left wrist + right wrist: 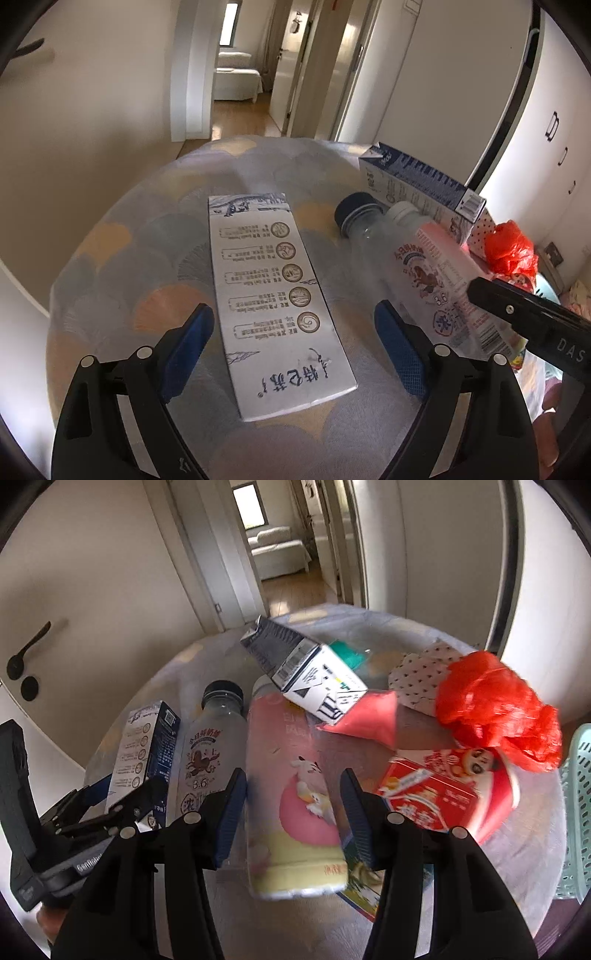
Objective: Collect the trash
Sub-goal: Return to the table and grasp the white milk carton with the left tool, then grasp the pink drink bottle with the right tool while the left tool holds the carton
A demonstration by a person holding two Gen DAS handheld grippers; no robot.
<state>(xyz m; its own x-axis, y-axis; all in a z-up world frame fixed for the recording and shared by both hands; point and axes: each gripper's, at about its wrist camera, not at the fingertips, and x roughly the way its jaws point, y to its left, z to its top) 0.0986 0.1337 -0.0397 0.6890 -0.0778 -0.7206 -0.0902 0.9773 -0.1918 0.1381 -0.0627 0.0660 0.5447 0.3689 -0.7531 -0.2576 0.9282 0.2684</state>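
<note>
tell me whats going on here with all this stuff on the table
A person with a gripper in each hand is clearing trash off a round table. The left gripper is open around a flat milk carton; the right gripper is open around a pink bottle. Neither is gripped yet. A teal basket waits at the right.

Ahead of you, top centre of the frame, a hallway (240, 122) with a wood floor (295, 590) runs to a bright window (229, 24). Below it sits a white sofa (236, 79) (daylight washes it pale). Cream walls (92, 110) fill the left. A white cupboard (554, 147) with dark handles stands upper right, and a black door handle (27, 651) shows at your far left.
</note>
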